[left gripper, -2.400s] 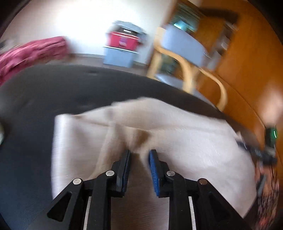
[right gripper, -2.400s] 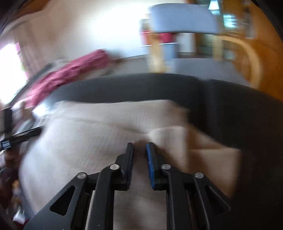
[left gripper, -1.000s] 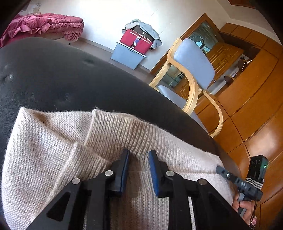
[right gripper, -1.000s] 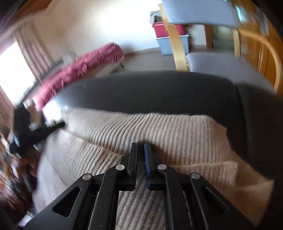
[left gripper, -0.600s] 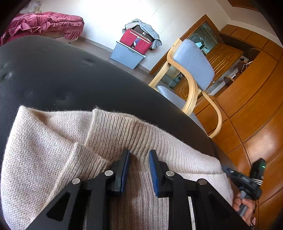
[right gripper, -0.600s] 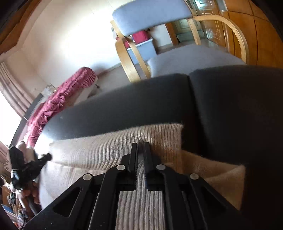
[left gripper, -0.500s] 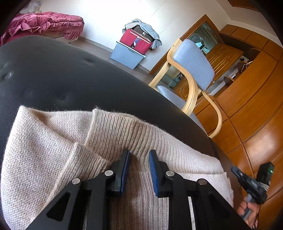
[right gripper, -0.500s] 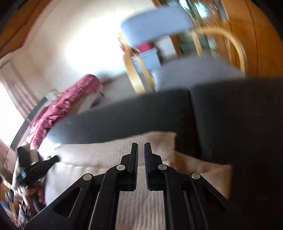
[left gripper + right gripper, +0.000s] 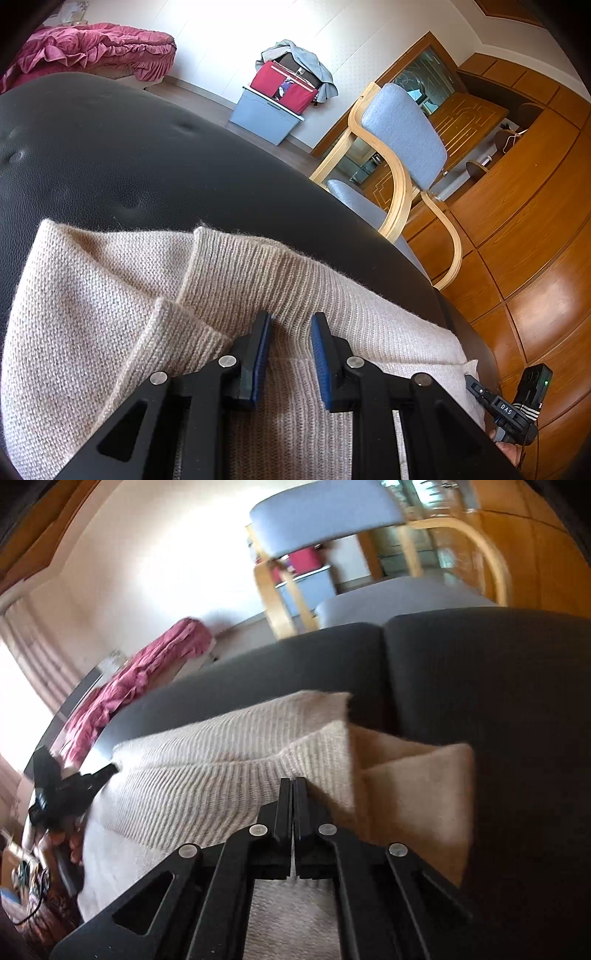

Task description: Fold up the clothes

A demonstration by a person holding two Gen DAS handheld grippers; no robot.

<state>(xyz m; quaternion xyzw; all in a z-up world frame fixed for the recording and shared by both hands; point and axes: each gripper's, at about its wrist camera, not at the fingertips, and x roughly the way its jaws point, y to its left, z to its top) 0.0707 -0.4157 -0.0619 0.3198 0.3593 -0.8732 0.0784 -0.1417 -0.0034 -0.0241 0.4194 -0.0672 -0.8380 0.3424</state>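
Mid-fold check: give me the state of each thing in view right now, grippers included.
Sweater: beige knit, partly folded, lying on the black sofa.
Left gripper: jaws slightly apart, resting over the sweater's ribbed layer; grip unclear.
Right gripper: jaws shut at a sweater fold, whether fabric is pinched cannot be told.
Chair: upright, unoccupied.
Bin: lidded, red bag on top.

The black surface [image 9: 155, 155] is bare past the sweater [image 9: 92, 295], so a gripper could pass there. A chair [image 9: 402, 140] stands just beyond its far edge. On the right side, bare surface lies beside the folded sweater too.
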